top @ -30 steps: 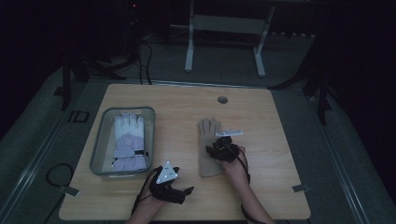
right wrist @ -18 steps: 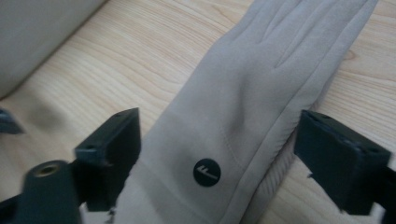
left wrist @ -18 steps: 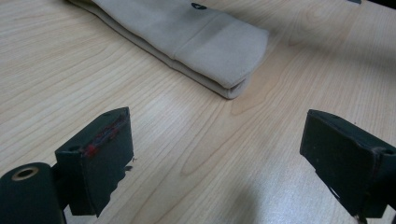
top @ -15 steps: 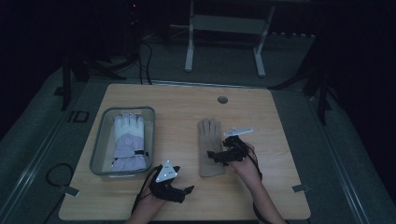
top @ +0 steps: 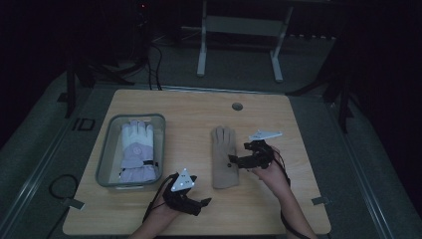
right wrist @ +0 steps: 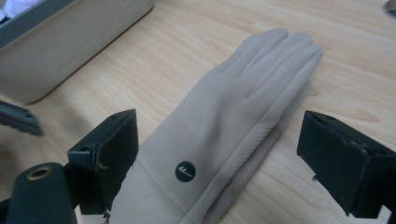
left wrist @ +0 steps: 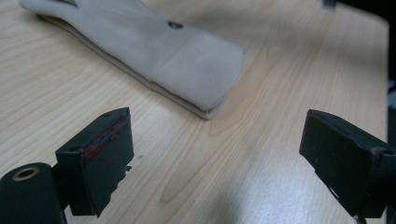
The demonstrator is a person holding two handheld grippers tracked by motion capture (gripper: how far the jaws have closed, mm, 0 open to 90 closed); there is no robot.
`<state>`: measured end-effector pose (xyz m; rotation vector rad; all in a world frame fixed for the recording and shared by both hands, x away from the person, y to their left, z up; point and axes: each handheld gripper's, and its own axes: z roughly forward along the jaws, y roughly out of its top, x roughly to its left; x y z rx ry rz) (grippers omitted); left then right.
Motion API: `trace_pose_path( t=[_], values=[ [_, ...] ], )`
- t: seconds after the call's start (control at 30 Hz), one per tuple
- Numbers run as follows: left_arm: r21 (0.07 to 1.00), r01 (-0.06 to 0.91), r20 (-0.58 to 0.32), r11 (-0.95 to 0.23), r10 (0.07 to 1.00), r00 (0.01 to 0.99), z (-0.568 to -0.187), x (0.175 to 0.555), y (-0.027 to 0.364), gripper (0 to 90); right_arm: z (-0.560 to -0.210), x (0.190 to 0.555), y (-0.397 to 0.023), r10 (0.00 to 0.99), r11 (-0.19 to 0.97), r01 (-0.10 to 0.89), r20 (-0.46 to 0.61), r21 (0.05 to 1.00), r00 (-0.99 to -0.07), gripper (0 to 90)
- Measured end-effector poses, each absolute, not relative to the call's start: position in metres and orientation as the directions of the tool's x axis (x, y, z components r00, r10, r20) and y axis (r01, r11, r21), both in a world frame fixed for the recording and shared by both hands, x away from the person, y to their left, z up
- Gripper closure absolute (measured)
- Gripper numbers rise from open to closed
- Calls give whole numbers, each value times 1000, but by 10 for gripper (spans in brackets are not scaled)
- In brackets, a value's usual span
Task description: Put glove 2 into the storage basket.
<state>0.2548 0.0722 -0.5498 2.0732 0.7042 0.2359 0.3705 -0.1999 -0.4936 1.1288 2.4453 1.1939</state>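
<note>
A beige glove (top: 224, 157) lies flat at the table's middle, fingers pointing away from the person. My right gripper (top: 235, 160) is at its right edge, open, jaws pointing at the glove. In the right gripper view the beige glove (right wrist: 219, 126) with its round black logo lies between and beyond the open right gripper (right wrist: 219, 161), which holds nothing. My left gripper (top: 200, 203) rests near the front edge, below and left of the glove's cuff. In the left gripper view the left gripper (left wrist: 217, 161) stands open over bare wood, with the glove's cuff (left wrist: 191, 60) a short way ahead.
A grey bin (top: 105, 154) at the table's left holds a white and lavender glove (top: 137, 149). The bin's wall (right wrist: 60, 44) shows left of the beige glove. A round cable hole (top: 237, 106) sits near the table's far edge. The wooden table (top: 293, 199) has bare room at front right.
My right gripper has drawn slightly to the right, off the beige glove's edge. The left gripper and both gloves have stayed put.
</note>
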Motion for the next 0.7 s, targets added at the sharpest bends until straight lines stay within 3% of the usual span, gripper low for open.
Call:
trace_pose_path(
  t=[0.7],
  values=[
    [785, 265, -19, -560, 406, 914, -546, 288, 27, 156, -502, 420, -189, 749, 334, 610, 190, 719, -635, 173]
  ],
)
